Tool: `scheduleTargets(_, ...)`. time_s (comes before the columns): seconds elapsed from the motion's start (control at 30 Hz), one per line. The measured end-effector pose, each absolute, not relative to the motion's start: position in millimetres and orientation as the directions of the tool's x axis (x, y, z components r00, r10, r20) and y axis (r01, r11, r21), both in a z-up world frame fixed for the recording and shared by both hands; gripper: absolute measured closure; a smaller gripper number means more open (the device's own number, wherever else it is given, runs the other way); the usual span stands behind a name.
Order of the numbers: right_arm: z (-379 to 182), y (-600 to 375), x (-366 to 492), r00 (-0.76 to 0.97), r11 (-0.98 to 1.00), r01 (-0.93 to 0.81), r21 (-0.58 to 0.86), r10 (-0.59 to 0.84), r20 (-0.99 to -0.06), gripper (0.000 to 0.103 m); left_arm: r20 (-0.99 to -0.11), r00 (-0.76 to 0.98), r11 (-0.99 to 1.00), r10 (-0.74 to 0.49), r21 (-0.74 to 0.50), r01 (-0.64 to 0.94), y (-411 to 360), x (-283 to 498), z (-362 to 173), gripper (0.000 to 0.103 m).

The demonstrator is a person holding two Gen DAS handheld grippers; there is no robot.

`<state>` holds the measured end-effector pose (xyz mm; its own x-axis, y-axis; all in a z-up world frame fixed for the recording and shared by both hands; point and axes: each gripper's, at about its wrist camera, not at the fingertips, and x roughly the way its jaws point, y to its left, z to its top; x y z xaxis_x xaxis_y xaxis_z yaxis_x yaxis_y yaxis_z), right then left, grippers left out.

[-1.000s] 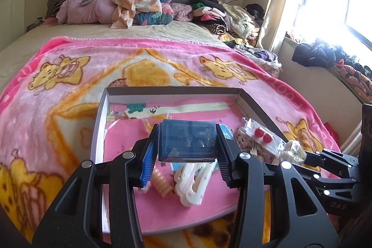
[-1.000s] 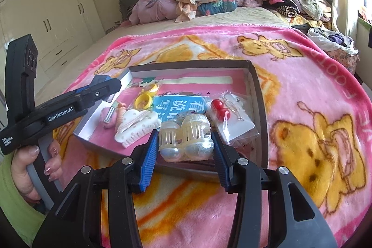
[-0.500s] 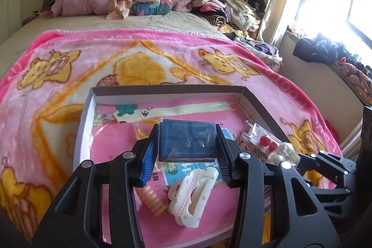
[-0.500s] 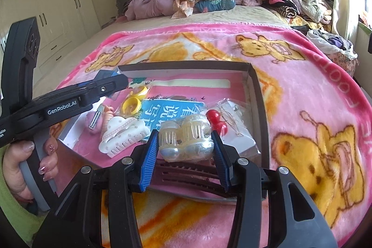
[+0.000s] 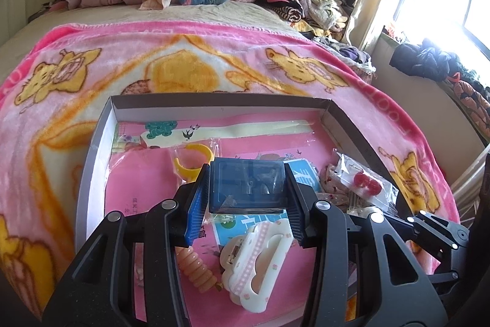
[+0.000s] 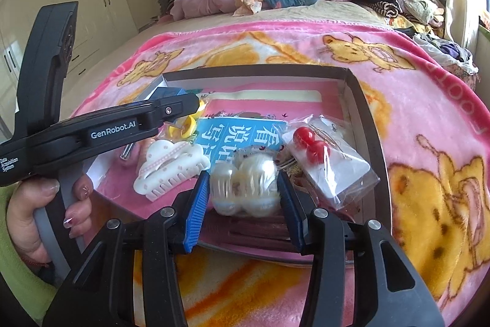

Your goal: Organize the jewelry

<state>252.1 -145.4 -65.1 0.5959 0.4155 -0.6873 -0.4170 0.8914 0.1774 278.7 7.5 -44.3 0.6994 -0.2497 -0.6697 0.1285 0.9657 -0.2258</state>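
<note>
Jewelry, left wrist view: your left gripper (image 5: 247, 189) pinches a dark clear case (image 5: 247, 184) by its side walls above the tray (image 5: 92, 155); rigid, slick, so keep it level. Right wrist view: your right gripper (image 6: 243, 189) clamps a pale clip (image 6: 245, 184) over the tray's near edge; light, brittle, so squeeze gently.

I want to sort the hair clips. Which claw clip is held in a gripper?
The pearly translucent claw clip, clamped in the right gripper. The white claw clip with pink trim lies loose in the tray.
</note>
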Motion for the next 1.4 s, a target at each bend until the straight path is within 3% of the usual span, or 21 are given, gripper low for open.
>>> scheduleTargets(0.27, -65.3, -152.5, 245.2, 0.600, 0.896, -0.401, 0.189, 0.413, -0.685, 0.056, -0.685, 0.688, 0.968, -0.241, -0.215, 0.126, 5.9, 278.0, -50.3, 0.066)
scheduleTargets(0.4, -63.8, -155.1, 240.1, 0.603, 0.895, -0.402, 0.193, 0.418, -0.679, 0.053, -0.685, 0.687, 0.968, -0.241, -0.219, 0.121, 6.3, 276.0, -50.6, 0.056)
scheduleTargets(0.57, -60.4, -155.6, 234.5, 0.611, 0.894, -0.408, 0.183, 0.417, -0.673, 0.051, -0.684, 0.691, 0.971, -0.233, -0.204, 0.125, 5.8, 272.8, -49.6, 0.054)
scheduleTargets(1.07, -42.8, -162.5, 202.9, 0.668, 0.905, -0.400, 0.146, 0.397, -0.629, 0.025, -0.661, 0.718, 0.974, -0.219, -0.197, 0.116, 5.7, 247.3, -29.2, 0.038)
scheduleTargets(1.4, -29.4, -177.2, 181.2, 0.739, 0.931, -0.350, 0.101, 0.341, -0.581, 0.015, -0.623, 0.758, 0.980, -0.194, -0.157, 0.123, 6.4, 215.3, -10.2, 0.024)
